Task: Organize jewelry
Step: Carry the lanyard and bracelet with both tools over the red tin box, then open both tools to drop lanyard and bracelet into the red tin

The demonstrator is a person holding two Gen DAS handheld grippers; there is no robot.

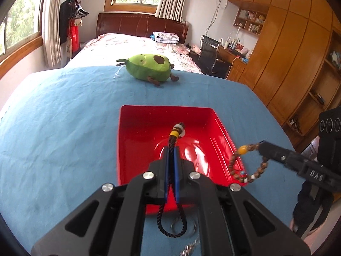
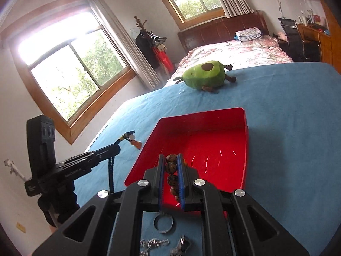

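My left gripper is shut on a dark braided cord bracelet. Its yellow and white beads stick out past the fingertips, over the red tray. To the right my right gripper is shut on a brown beaded bracelet, whose loop hangs over the tray's right rim. In the right wrist view the brown beads sit clamped between the pads of the right gripper, above the tray. The left gripper is off to the left, with the cord's beads and an orange charm dangling.
The tray rests on a blue cloth. A green avocado plush lies at its far edge. Near me on the cloth lie a silver ring and silver chain pieces. Beyond are a bed, a desk and wooden cupboards.
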